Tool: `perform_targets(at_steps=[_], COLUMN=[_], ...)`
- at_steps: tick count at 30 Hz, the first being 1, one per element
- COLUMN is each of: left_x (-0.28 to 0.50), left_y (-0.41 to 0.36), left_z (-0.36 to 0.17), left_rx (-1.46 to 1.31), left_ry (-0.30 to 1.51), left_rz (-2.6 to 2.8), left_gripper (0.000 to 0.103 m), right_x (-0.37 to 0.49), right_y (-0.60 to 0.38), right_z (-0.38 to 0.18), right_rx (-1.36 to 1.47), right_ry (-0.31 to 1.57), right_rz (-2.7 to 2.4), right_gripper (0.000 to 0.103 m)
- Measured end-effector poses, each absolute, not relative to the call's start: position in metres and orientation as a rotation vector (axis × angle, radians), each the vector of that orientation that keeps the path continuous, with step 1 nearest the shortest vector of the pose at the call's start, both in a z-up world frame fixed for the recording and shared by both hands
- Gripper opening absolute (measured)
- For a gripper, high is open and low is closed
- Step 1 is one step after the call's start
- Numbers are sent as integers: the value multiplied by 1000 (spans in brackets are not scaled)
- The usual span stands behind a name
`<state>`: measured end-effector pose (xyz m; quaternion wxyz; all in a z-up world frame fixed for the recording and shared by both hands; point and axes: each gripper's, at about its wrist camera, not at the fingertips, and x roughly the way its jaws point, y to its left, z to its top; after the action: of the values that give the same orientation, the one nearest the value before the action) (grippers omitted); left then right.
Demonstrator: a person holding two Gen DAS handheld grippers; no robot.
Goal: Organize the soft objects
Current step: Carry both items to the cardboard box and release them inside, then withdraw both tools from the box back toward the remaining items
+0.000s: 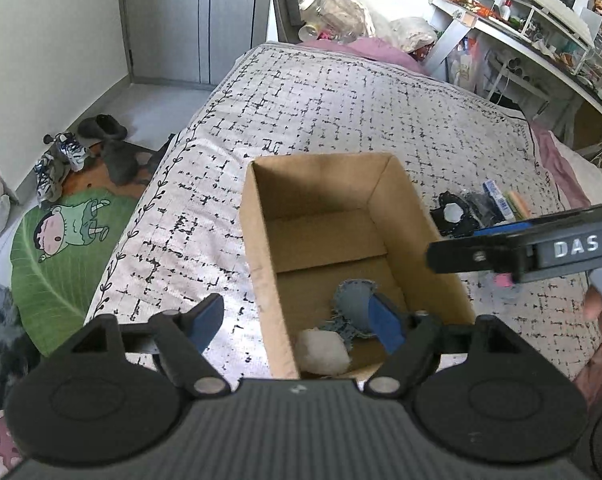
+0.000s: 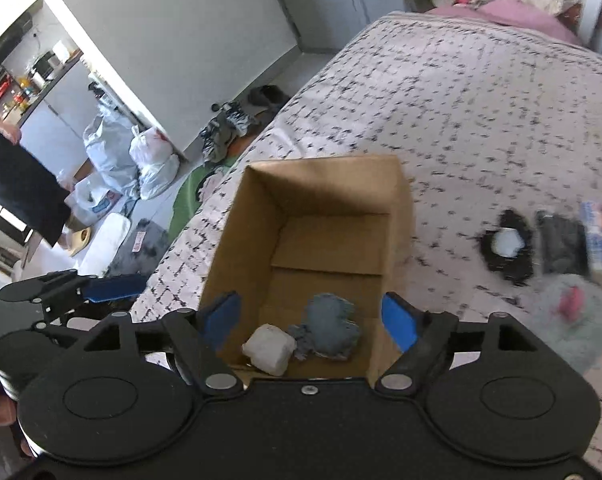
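On the bed [image 1: 341,92], going left to right, your left gripper [image 1: 297,322] hangs over the near end of the cardboard box [image 1: 257,248], jaws apart and holding nothing. Inside the box lie a white soft lump [image 2: 269,348] and, touching it on the right, a frayed denim piece [image 2: 331,326]. Your right gripper [image 2: 311,320] hovers above them, jaws spread wide and empty. Right of the box, on the bedspread, sit a black-and-white soft item [image 2: 507,246] and a grey fluffy piece [image 2: 569,320], blurred.
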<state>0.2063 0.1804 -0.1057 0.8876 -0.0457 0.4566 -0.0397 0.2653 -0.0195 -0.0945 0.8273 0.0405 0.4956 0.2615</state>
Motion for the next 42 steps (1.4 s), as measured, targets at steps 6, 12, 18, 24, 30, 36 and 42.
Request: perform_targets(at_steps=[6, 12, 18, 24, 30, 36, 42], left_x=[198, 186, 172, 147, 122, 98, 85], left_y=[161, 138, 120, 102, 86, 74, 66], left_z=[-92, -77, -63, -44, -25, -7, 20], left_rx=[-88, -81, -66, -64, -65, -54, -79], left_ry=[943, 926, 919, 918, 911, 903, 888], left_rz=[-96, -100, -69, -42, -3, 19, 83], left_gripper=[81, 81, 81, 82, 90, 92, 97], right_x=[252, 232, 209, 186, 166, 149, 135], right_y=[-60, -105, -151, -186, -221, -250, -270], right_z=[-86, -78, -71, -55, -39, -28, -17], right_rx=[78, 109, 141, 179, 217, 214, 174], right_ry=[1026, 992, 968, 918, 870, 825, 809], right_rz=[490, 435, 393, 388, 416, 429, 480], right_gripper=[83, 88, 88, 94, 98, 102, 103])
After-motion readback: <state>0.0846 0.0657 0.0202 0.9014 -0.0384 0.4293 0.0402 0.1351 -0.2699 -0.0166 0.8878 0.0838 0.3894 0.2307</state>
